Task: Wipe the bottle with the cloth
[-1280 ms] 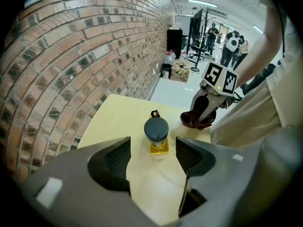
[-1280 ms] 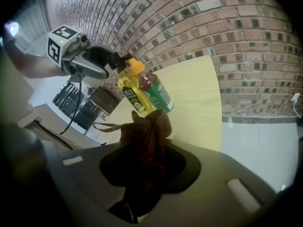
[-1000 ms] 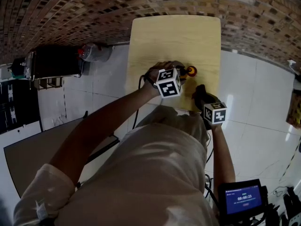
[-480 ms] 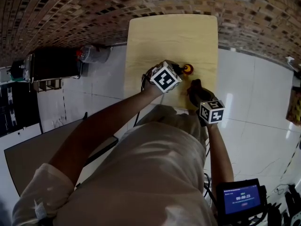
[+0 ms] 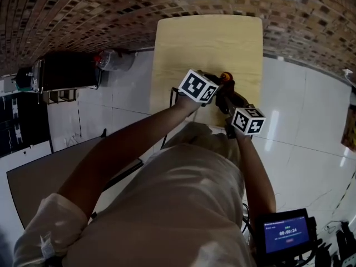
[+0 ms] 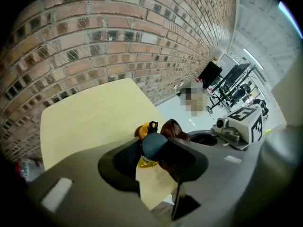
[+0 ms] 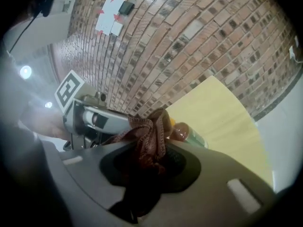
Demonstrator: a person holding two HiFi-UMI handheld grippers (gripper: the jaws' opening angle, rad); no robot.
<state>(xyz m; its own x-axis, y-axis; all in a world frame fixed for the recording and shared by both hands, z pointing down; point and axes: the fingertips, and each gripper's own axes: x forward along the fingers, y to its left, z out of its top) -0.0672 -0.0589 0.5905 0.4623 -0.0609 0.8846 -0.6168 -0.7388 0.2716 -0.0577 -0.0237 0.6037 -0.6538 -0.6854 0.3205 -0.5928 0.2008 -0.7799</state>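
A small bottle [image 5: 225, 77] with an orange end hangs above the pale wooden table [image 5: 194, 38]. My left gripper [image 5: 214, 84] is shut on it; its jaws have just been closing on the bottle. In the left gripper view the bottle [image 6: 152, 145] sits between the left gripper's [image 6: 154, 150] jaws, dark round end toward the camera. The brown cloth [image 7: 150, 136] is bunched in my right gripper [image 7: 149, 150], which is shut on it. The cloth [image 6: 173, 128] lies against the bottle [image 7: 187, 132]. In the head view the right gripper [image 5: 227, 95] sits just right of the left one.
A brick wall [image 5: 111, 10] runs behind the table. White tiled floor [image 5: 300, 110] lies to the right. A black cabinet [image 5: 64, 71] and a clear jug [image 5: 114, 60] stand at the left. A small screen [image 5: 286, 235] is at the lower right.
My right gripper has risen and moved left with the cloth, up against the bottle. The left gripper has rolled in place, turning its marker cube and the bottle.
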